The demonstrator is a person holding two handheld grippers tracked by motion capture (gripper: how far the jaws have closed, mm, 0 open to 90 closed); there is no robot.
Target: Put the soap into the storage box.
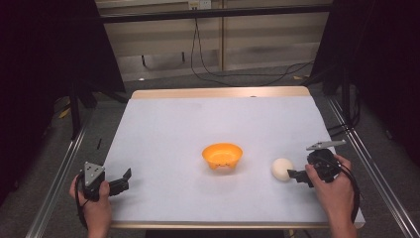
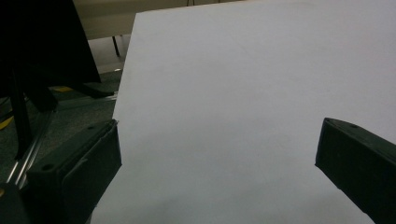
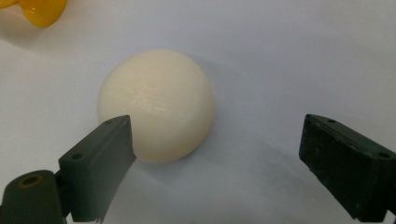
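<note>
An orange bowl sits upright near the middle of the white-covered table. To its right lies a cream, rounded, ball-like object. My right gripper is just right of it, open and pointing at it. In the right gripper view the cream object lies ahead between the spread jaws of that gripper, nearer the left one, and the bowl's edge shows at top left. My left gripper rests at the table's near left, open and holding nothing.
The table's wooden far edge and metal side rails frame the work area. Black stands and cables lie on the floor beyond. The table's left edge runs close to my left gripper.
</note>
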